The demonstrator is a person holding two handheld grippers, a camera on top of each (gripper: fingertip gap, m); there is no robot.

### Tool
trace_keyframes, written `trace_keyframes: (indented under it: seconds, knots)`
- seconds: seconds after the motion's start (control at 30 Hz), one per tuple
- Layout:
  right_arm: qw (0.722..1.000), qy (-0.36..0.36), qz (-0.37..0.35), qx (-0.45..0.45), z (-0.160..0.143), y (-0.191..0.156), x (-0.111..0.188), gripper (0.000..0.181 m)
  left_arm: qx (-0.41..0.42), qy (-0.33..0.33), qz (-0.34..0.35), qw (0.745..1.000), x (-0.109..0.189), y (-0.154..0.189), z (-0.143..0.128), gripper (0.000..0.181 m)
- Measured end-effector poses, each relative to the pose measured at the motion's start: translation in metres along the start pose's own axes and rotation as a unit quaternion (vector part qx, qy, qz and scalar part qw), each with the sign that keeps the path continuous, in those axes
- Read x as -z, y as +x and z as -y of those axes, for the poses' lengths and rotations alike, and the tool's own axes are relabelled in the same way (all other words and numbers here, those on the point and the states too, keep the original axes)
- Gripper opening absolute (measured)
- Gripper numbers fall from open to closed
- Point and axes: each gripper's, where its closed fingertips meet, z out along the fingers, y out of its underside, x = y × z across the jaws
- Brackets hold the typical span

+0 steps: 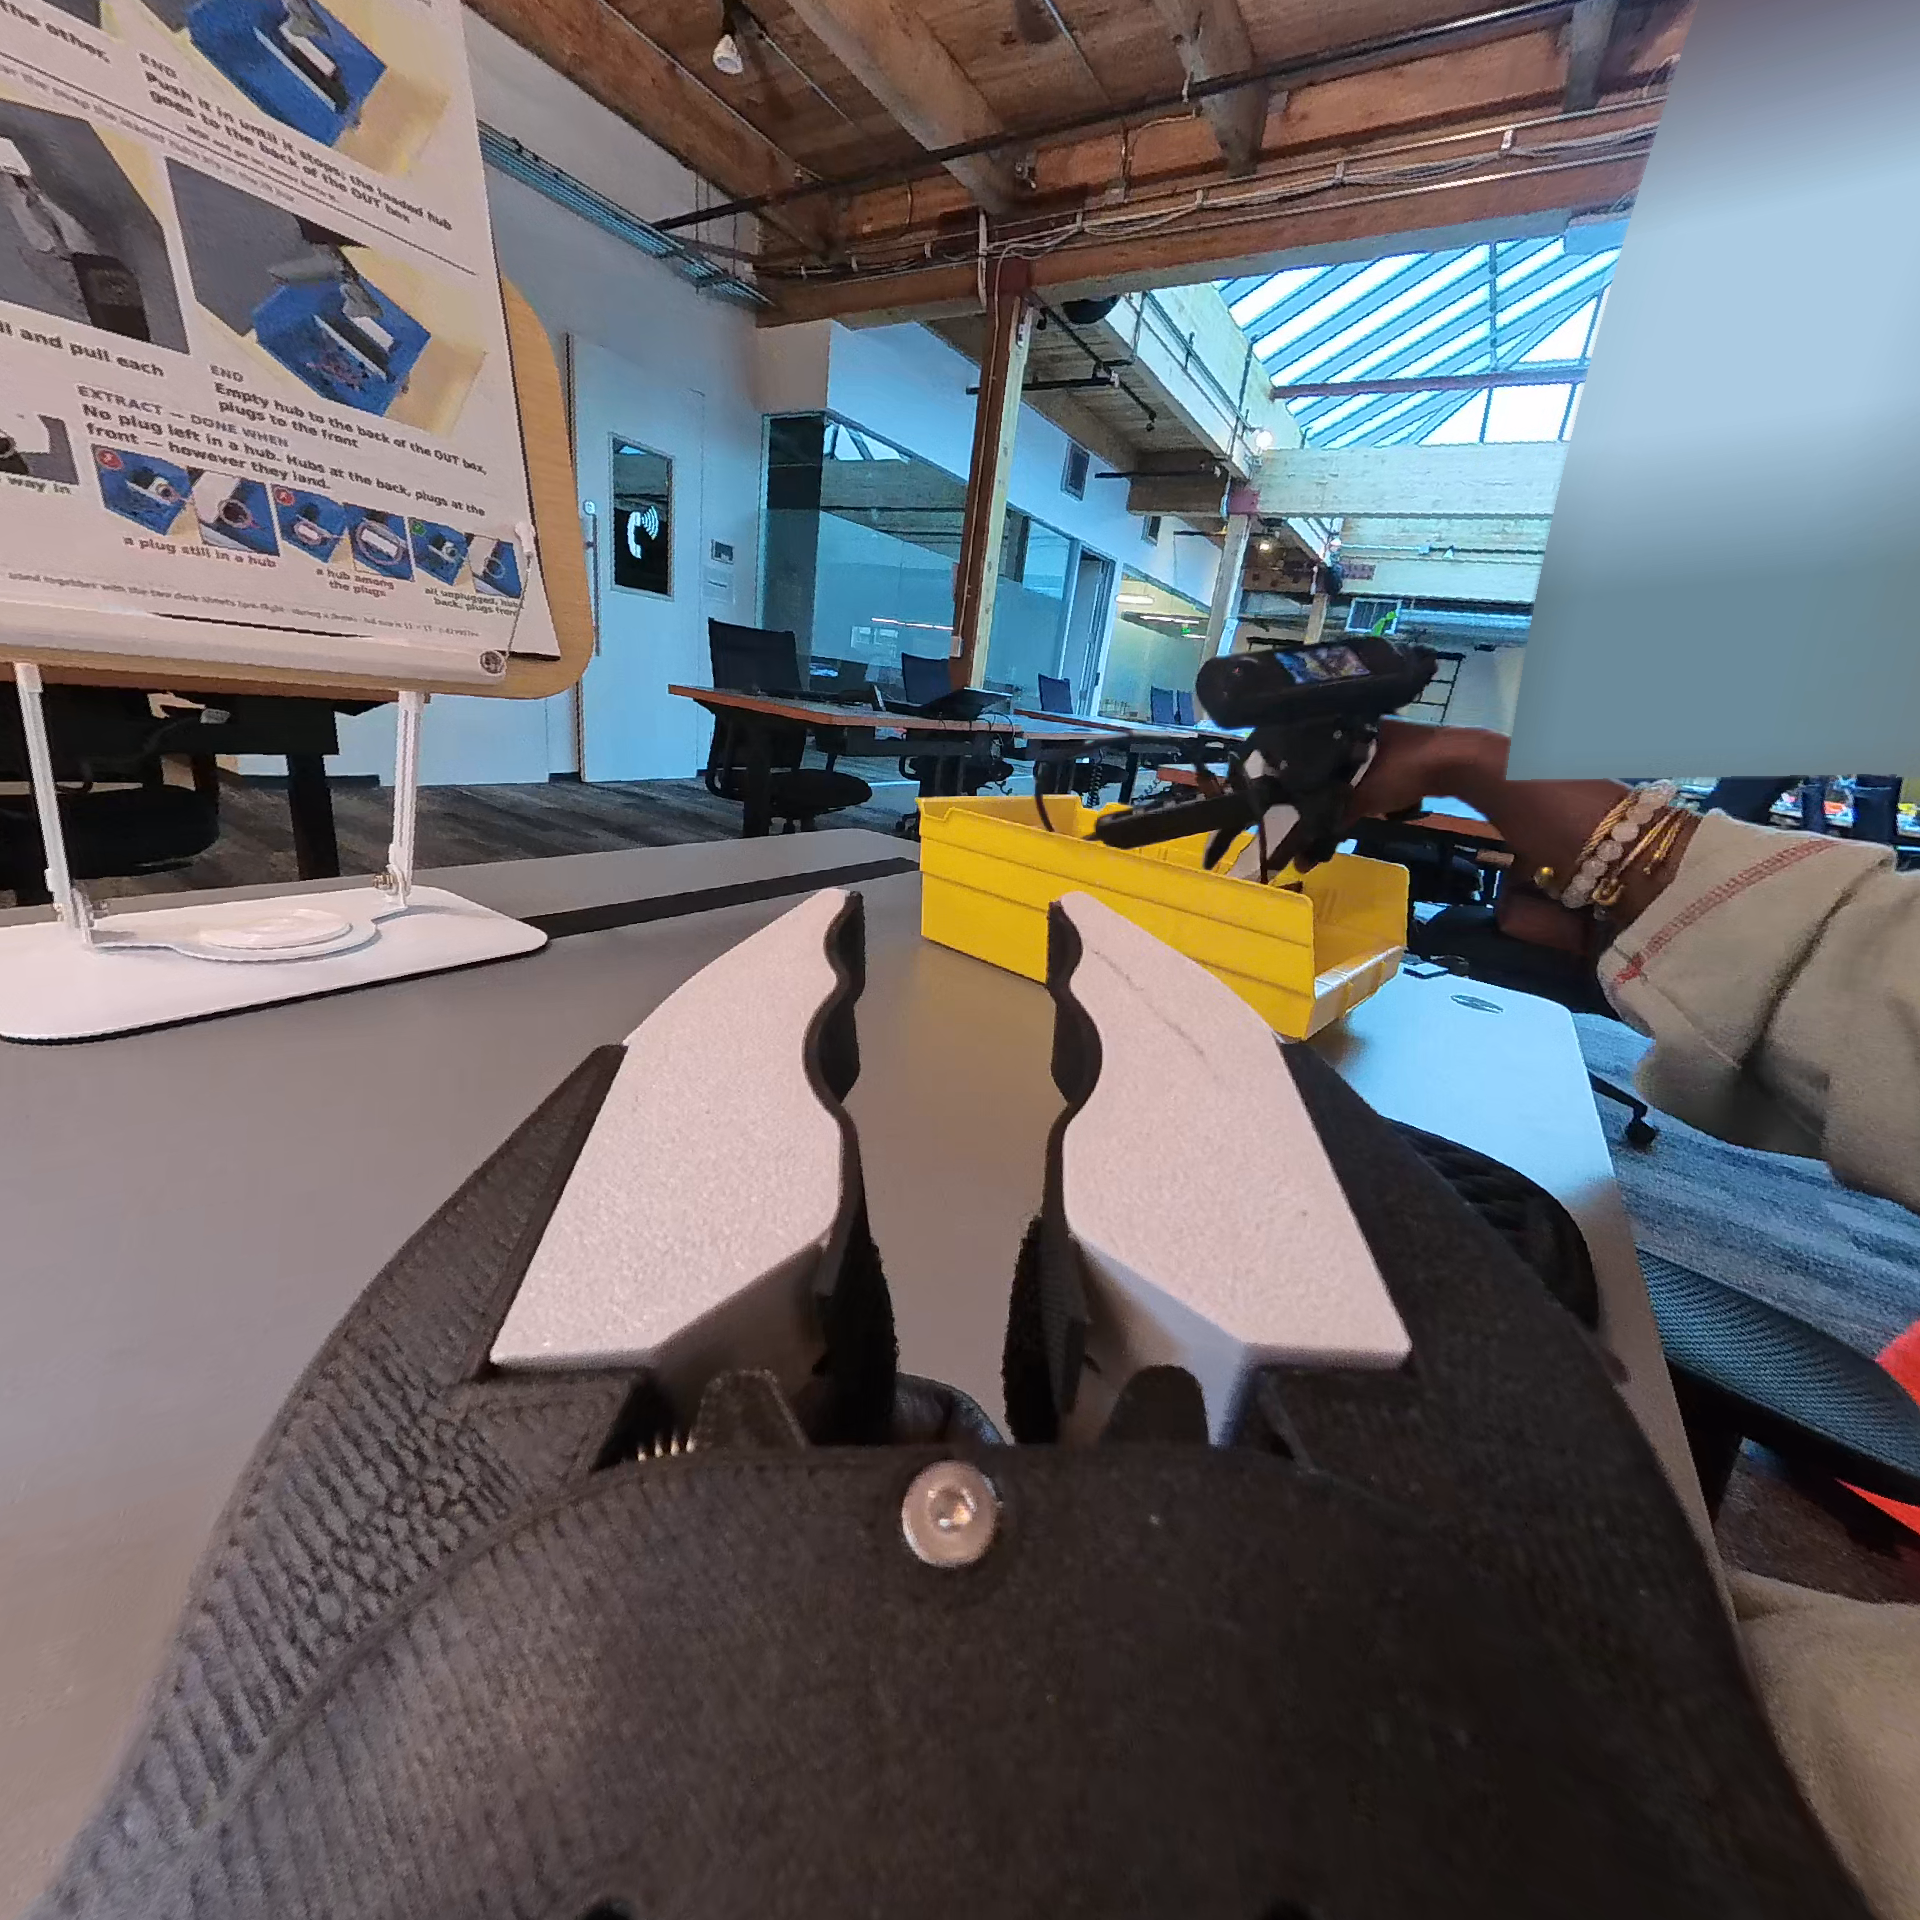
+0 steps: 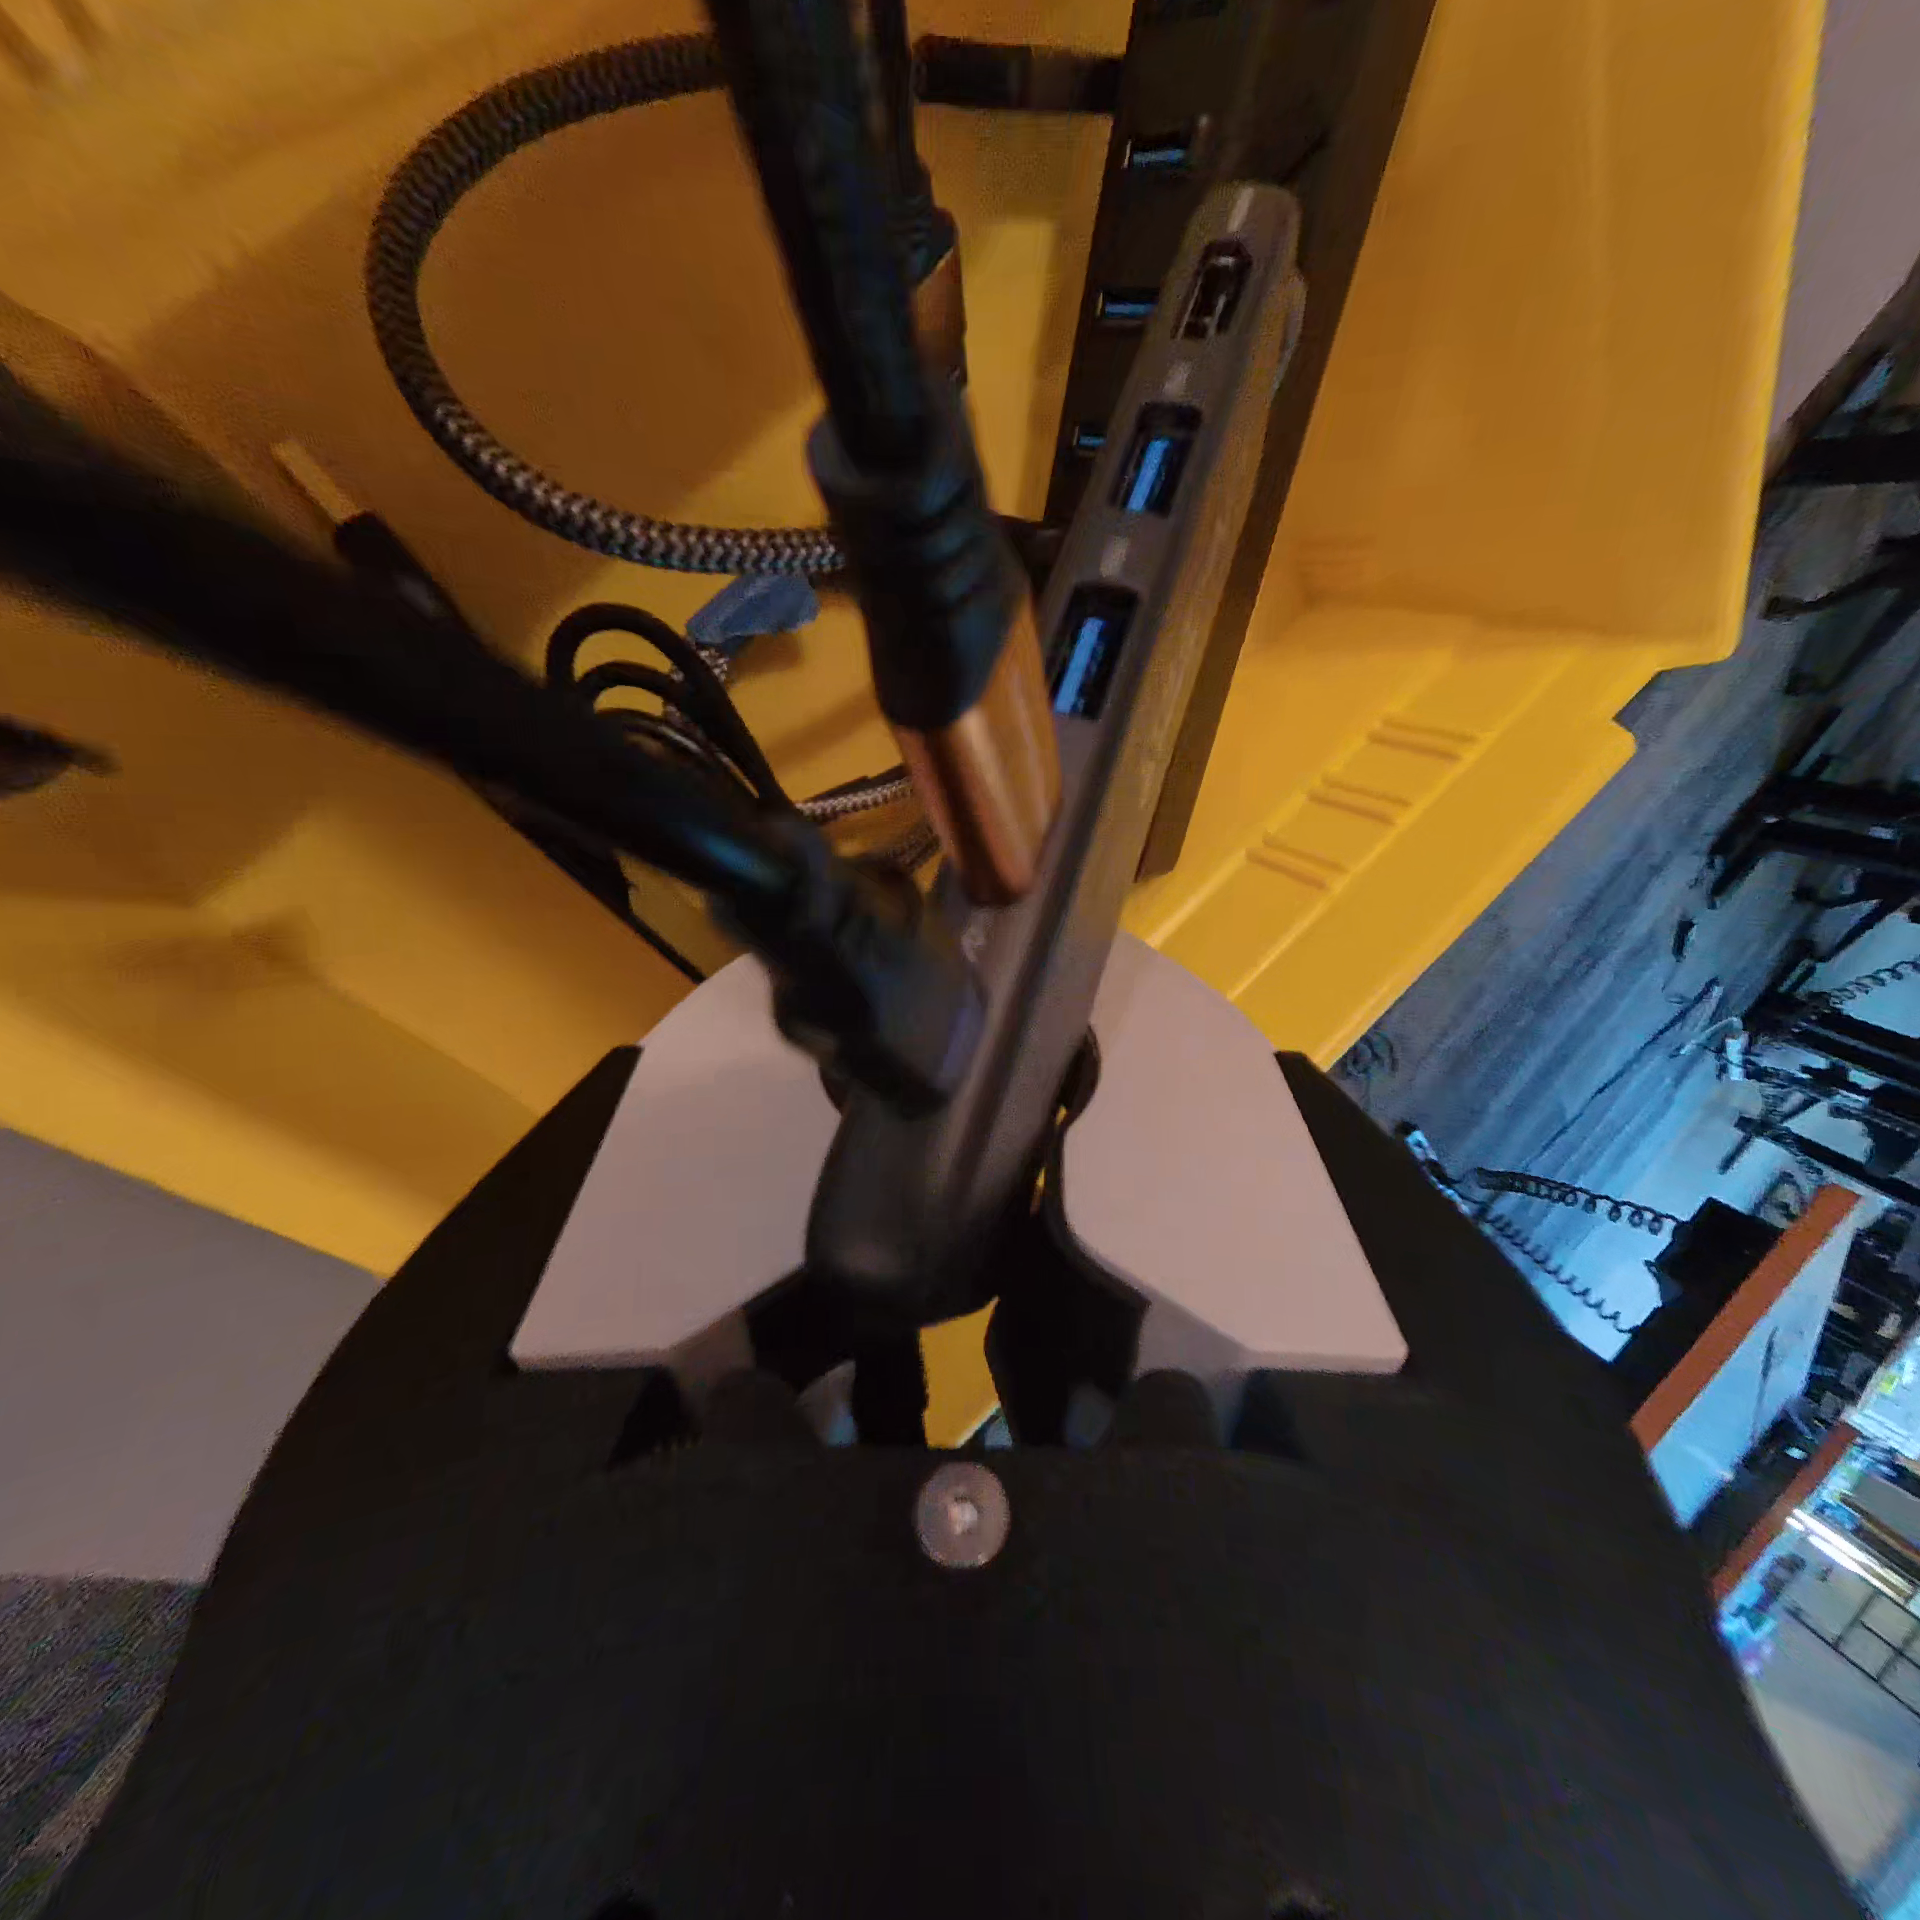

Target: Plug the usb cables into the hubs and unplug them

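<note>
The left gripper (image 1: 956,935) hovers low over a dark grey desk (image 1: 312,1195), its two pale grey fingers (image 1: 717,1122) parted with a clear gap between them and nothing in their hold; they point toward the far side of the desk. Just beyond the fingertips, slightly to the right, sits a yellow plastic bin (image 1: 1132,914). On the far left stands a white stand (image 1: 260,945) carrying a printed instruction sheet (image 1: 260,312). At the right, a person's hand with beaded bracelets (image 1: 1621,842) holds the right gripper (image 1: 1262,831) above the bin. In the right wrist view, the right gripper (image 2: 966,1174) has its fingers (image 2: 1195,1174) closed on one end of a slim grey USB hub (image 2: 1143,644). The hub's long axis runs away from the gripper, pointing into the yellow bin (image 2: 1455,520), with its row of blue ports facing left in this view. A cable with a copper-coloured plug (image 2: 977,779) meets the hub near the gripped end, and a blurred black cable (image 2: 468,675) joins closer still; how fully either is seated cannot be told. A braided cable (image 2: 447,416) loops on the bin floor, and a second dark hub (image 2: 1195,104) lies farther in.
</note>
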Motion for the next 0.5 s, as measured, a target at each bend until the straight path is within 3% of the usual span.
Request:
trace_keyframes:
  seconds: [0.17, 0.23, 0.37, 0.5]
  knots:
    - [0.998, -0.035, 0.053, 0.013, -0.012, -0.001, 0.017, 0.04, 0.004, 0.0, 0.0, 1.0, 0.0, -0.001, 0.0, 0.033]
    - [0.994, -0.069, 0.083, 0.035, -0.021, -0.005, 0.023, 0.05, 0.005, 0.0, 0.0, 1.0, 0.0, -0.001, 0.0, 0.033]
    - [0.978, -0.156, 0.126, 0.05, -0.04, -0.013, 0.028, 0.05, 0.006, 0.001, 0.0, 1.0, 0.0, -0.001, 0.0, 0.033]
    - [0.985, -0.104, 0.133, 0.026, -0.028, -0.015, 0.031, 0.05, 0.007, 0.001, 0.0, 1.0, 0.001, -0.002, 0.001, 0.033]
